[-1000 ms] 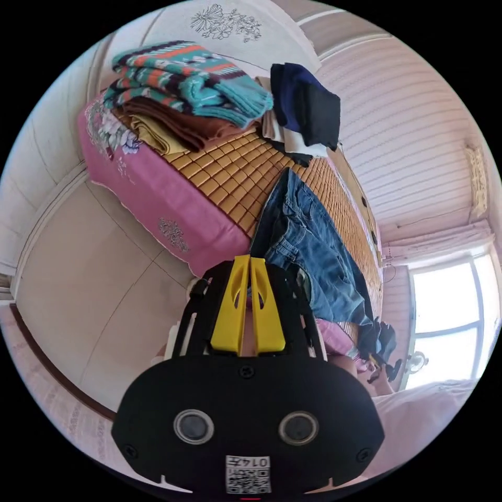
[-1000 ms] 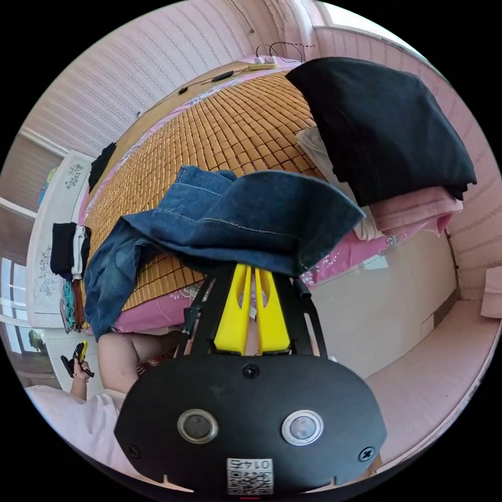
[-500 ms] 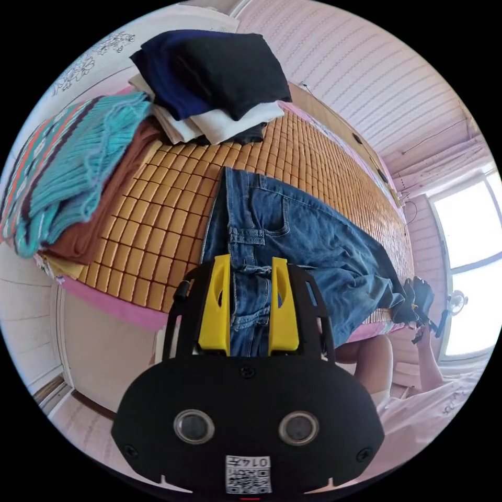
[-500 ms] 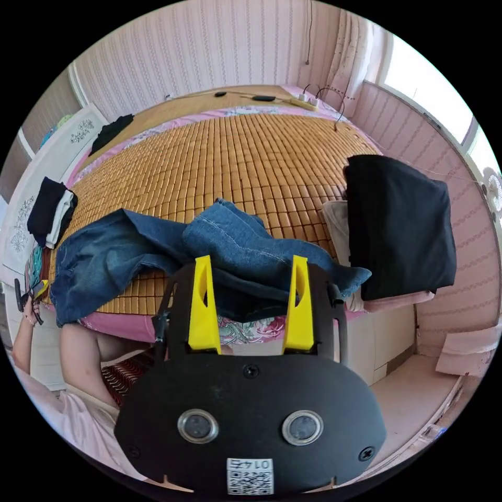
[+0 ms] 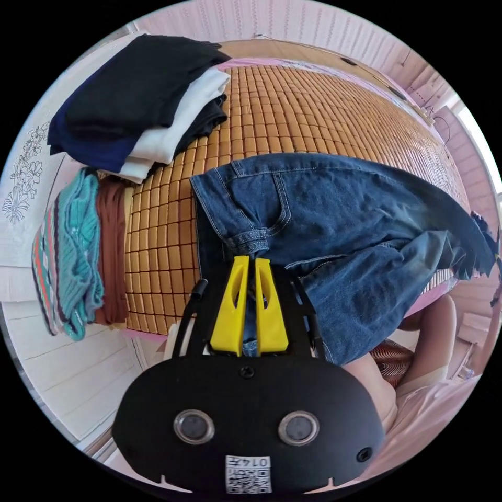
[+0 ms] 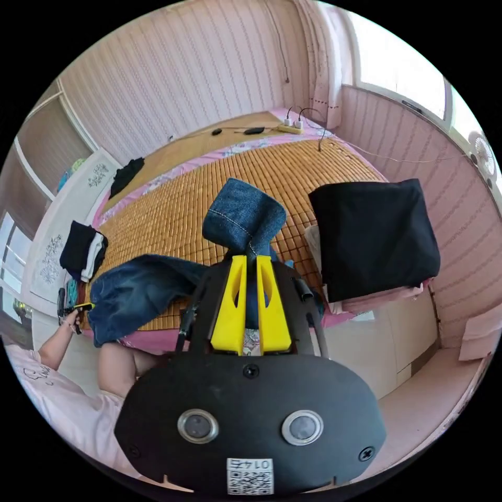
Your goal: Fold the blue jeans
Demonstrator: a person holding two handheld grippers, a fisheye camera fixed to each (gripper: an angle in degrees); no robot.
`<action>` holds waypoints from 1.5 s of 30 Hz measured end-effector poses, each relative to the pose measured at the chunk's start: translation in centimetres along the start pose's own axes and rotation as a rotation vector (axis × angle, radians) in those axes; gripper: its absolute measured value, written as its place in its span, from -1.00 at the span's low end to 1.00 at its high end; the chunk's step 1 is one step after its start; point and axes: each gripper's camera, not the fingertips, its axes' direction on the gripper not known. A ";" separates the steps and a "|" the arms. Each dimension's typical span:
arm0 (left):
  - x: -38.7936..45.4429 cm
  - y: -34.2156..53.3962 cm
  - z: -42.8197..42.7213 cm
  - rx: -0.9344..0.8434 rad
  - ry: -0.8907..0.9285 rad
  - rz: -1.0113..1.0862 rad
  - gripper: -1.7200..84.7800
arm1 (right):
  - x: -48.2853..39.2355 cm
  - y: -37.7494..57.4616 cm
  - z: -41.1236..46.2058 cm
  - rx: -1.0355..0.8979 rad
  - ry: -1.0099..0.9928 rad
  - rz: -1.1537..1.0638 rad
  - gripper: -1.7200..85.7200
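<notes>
In the left gripper view, a striped teal knit lies folded at the far left on top of a brown garment, at the edge of a bed covered by a bamboo mat. Next to these, a stack of folded clothes, dark on top with white beneath, sits on the mat. The blue jeans lie spread across the mat from the middle of the view to the right, waistband toward the stack, one leg hanging over the bed's edge above the person's knee. The left gripper has its yellow jaws drawn nearly together on the jeans' waistband near a belt loop, with denim pinched between them. In the right gripper view, the person's hand with the other gripper shows at the far left beside the jeans' waist end, which drapes off the mat's near edge. In the middle, the right gripper has its jaws close together, clamped on a leg end of the jeans, which stands up bunched above the jaw tips over the mat. To the right, a folded black garment rests on a pink one at the bed's corner, well apart from the raised denim.
</notes>
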 end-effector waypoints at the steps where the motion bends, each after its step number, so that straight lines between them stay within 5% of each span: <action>1: 0.0 0.0 -0.7 0.021 0.003 0.002 -0.95 | 1.0 -0.4 -1.6 0.035 -0.025 0.025 -0.90; 8: -1.8 -0.1 -7.7 0.139 -0.080 -0.002 -0.92 | 0.7 -6.8 -2.5 0.031 -0.104 -0.022 -0.87; 14: -4.4 -1.9 -5.8 0.099 -0.011 -0.197 -0.82 | -1.5 -16.4 5.7 -0.018 -0.125 0.050 -0.75; 23: 2.3 3.9 -5.4 0.151 0.102 -0.053 -0.80 | 3.6 -7.7 14.2 -0.334 0.140 0.136 -0.54; 26: 6.2 5.4 -4.2 0.153 0.232 -0.020 -0.80 | 6.1 -3.9 15.8 -0.388 0.145 0.257 -0.57; 31: 12.2 4.8 -1.2 0.109 0.350 0.028 -0.81 | 3.4 -4.6 16.6 -0.416 0.227 0.072 -0.84; 39: 16.3 2.5 1.8 -0.026 0.252 0.121 -0.83 | 5.2 -6.4 9.8 -0.285 0.265 0.110 -0.90; 45: 17.3 1.1 -2.7 0.129 0.218 0.201 -0.83 | 4.1 -9.5 9.3 -0.151 0.185 0.011 -0.81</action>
